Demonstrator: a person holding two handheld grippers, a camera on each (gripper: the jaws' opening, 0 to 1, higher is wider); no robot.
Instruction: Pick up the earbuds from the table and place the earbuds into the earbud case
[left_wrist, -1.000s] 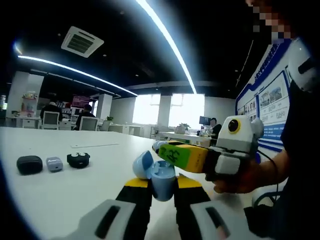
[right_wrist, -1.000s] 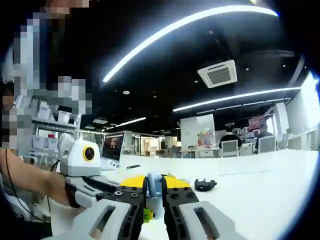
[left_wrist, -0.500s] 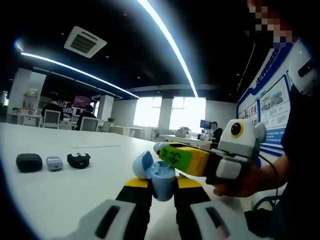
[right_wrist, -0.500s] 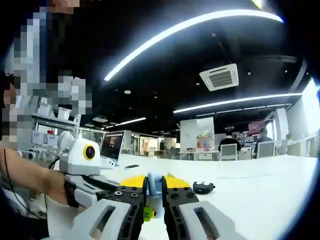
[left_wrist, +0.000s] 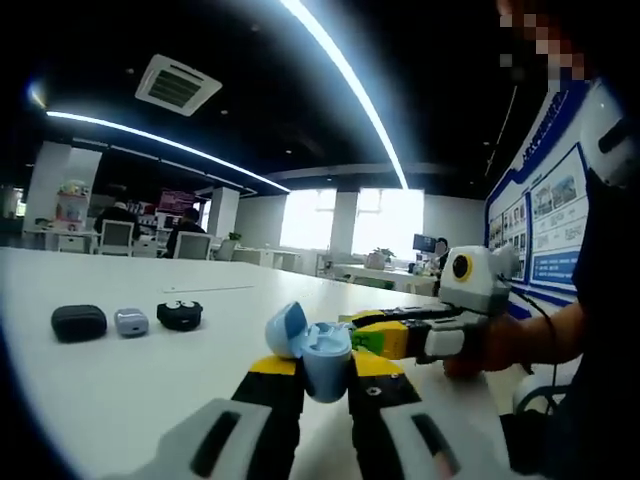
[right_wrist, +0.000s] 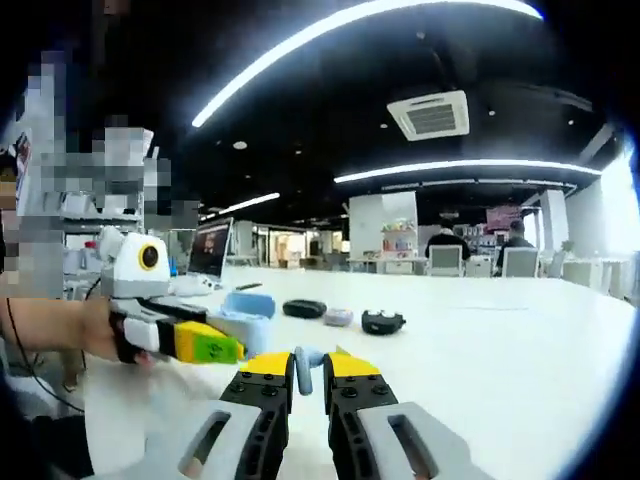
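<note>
Right tool (right_wrist: 308, 372) withdrawn, pinching earbud (right_wrist: 304, 366); left tool (left_wrist: 325, 378) clamps open case (left_wrist: 318, 352); table (left_wrist: 120, 390) open leftward.

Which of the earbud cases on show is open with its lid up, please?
The light blue case gripped by the left gripper; the three on the table are not held.

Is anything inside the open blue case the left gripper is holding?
The blue earbud case sits clamped in the left gripper with its lid flipped open. The wells face away from this view, so their contents cannot be seen.
</note>
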